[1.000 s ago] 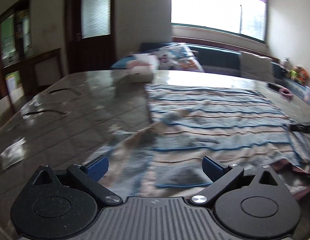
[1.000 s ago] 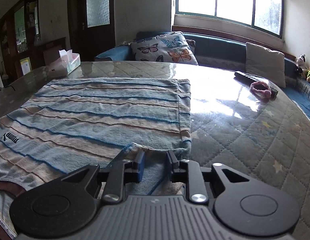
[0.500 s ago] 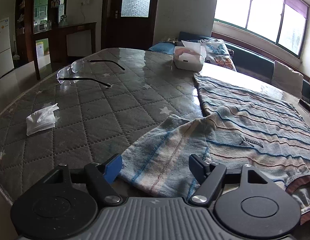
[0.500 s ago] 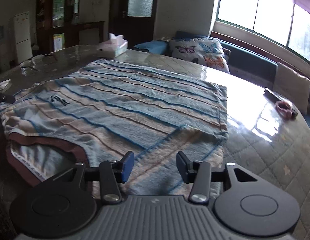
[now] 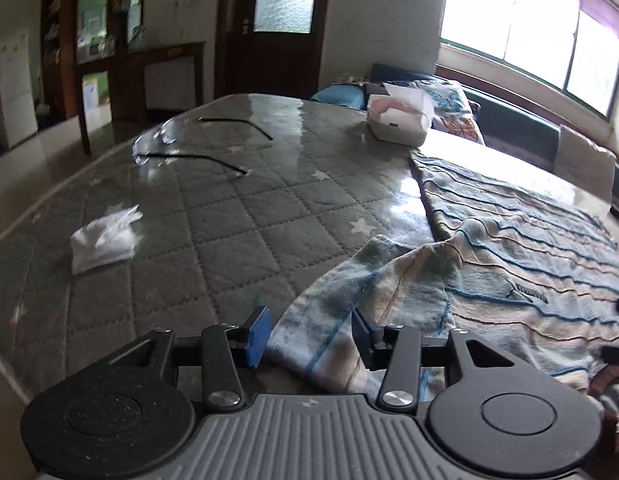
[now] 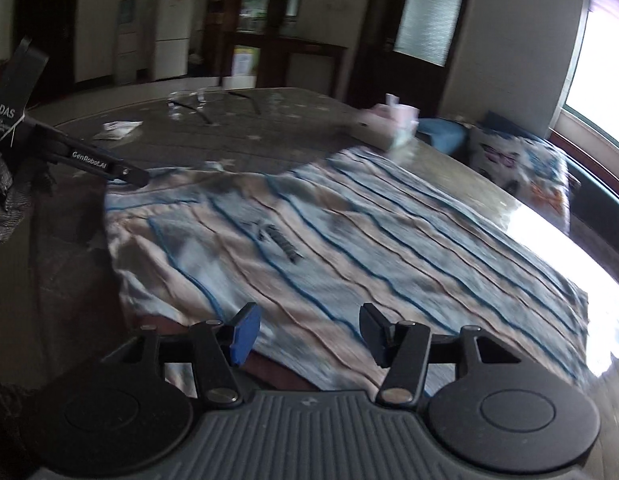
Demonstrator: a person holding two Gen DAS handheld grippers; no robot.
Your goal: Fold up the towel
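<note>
Striped towel [image 5: 521, 248] spread over quilted table [image 5: 237, 216]. Left gripper [image 5: 311, 332] spread wide, straddling rumpled towel corner. Right gripper [image 6: 309, 334] likewise released, above towel's near edge.

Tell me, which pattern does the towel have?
The towel has thin blue and brown stripes on pale blue and beige bands; the left wrist view shows it best.

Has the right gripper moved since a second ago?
Yes. The right gripper has swung left: the butterfly cushion, earlier centred ahead, now sits far right, and the white fridge has come into view.
</note>
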